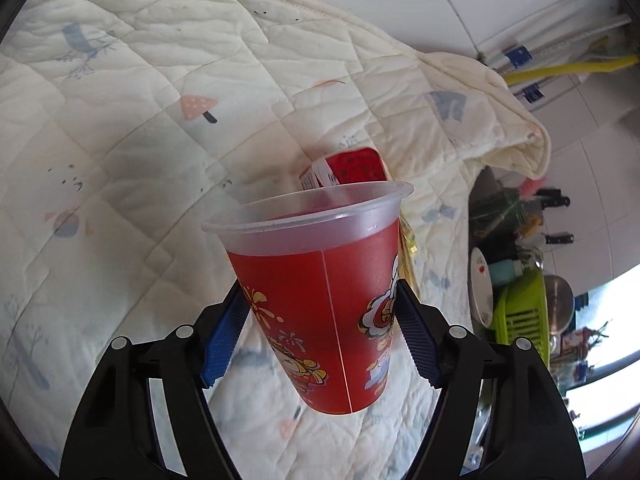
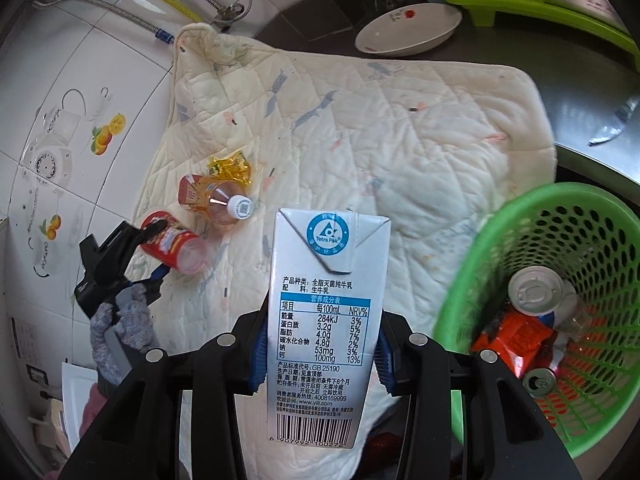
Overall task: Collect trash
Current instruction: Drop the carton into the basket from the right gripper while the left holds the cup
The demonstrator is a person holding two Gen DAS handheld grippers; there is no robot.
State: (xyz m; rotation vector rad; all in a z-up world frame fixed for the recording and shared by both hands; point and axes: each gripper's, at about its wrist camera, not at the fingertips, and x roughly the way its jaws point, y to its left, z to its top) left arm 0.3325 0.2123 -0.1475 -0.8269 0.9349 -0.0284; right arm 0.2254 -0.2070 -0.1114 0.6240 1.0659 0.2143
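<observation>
Left claw (image 1: pixel 322 316): set fairly wide, its blue pads pressed on both sides of a red printed plastic cup (image 1: pixel 316 296) with a clear rim. The cup is held tilted at centre frame, above the quilted cream cloth (image 1: pixel 140 128). A red carton (image 1: pixel 348 170) shows just behind the cup's rim.

Right claw (image 2: pixel 320 348): closed on a white milk carton (image 2: pixel 326 320), pads clamped on its two narrow sides. The carton stands upright at centre frame with its printed nutrition panel facing the camera.

Green mesh basket (image 2: pixel 560 248): right edge of the right wrist view, beside the carton. It contains drink cans and an orange wrapper.

Cloth in the right wrist view, left of centre: a small clear bottle (image 2: pixel 222 204) with a white cap, lying on its side, and yellow crumpled wrapper (image 2: pixel 232 168) touching it.

Left claw as seen from the right wrist view, at left: gripping the red cup, borne by a gloved hand (image 2: pixel 124 320).

White plate (image 2: pixel 408 28): upper right, on the dark bench (image 2: pixel 560 64) past the cloth.
</observation>
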